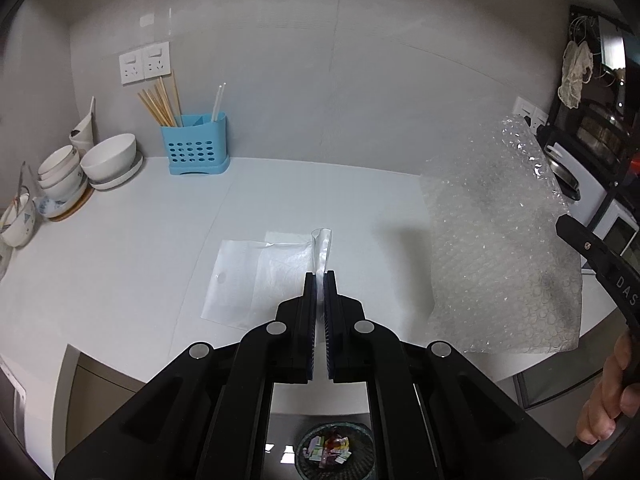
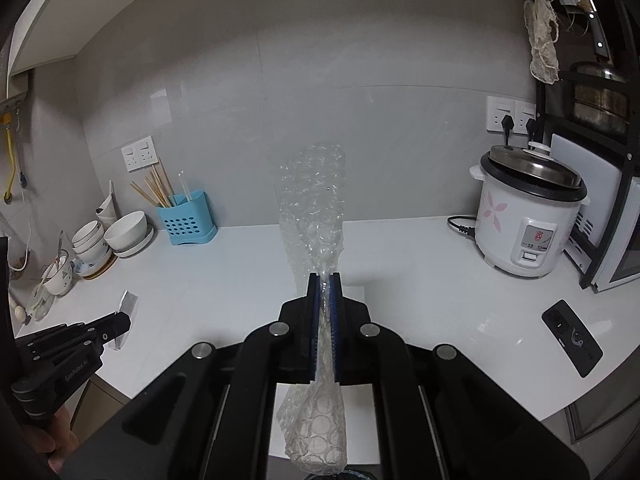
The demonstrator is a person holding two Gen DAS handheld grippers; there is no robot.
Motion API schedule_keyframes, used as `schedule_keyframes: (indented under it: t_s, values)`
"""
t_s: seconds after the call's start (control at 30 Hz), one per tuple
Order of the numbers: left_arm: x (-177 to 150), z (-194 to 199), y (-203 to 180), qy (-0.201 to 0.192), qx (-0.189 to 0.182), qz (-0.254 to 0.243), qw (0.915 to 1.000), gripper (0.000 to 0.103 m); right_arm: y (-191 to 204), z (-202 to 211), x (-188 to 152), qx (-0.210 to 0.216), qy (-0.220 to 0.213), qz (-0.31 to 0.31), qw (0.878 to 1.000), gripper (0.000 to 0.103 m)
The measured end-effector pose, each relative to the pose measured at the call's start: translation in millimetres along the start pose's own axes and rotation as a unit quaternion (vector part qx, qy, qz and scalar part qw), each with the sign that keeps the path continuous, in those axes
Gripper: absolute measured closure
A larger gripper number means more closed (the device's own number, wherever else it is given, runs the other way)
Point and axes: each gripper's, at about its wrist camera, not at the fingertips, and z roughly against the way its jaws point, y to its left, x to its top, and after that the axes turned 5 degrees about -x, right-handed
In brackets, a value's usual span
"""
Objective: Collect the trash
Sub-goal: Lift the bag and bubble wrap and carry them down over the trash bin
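On the counter [image 2: 420, 280], bowls [image 2: 126, 234] sit left, utensil holder [image 2: 187, 218] beside them, rice cooker [image 2: 528, 216] right.

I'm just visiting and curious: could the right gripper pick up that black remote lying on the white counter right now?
Probably not yet. The right gripper is shut on a sheet of clear bubble wrap, so its fingers are occupied, though nothing blocks the black remote.

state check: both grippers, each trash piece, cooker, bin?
Left hand-held gripper: shut on clear plastic bag, one edge lifted, rest flat on counter.
Right hand-held gripper: shut on bubble wrap, held off the counter.
Rice cooker: lid on.
Trash bin: open, wrappers inside.
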Motion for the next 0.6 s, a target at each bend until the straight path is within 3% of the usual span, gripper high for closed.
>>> schedule_keyframes:
  t_s: [0.33, 0.6]
  values:
    - [-56.2, 49.3, -16.1, -0.012, -0.018, -0.004, 0.9998, 0.1, 0.9, 69.8, -45.4, 0.019, -0.014, 0.01, 1.0, 0.099]
    - [-117.3, 76.2, -9.0, -0.02, -0.029, 0.013, 0.9993, 0.1, 3.3, 112.9, -106.0, 0.039, -0.023, 0.019, 0.999, 0.099]
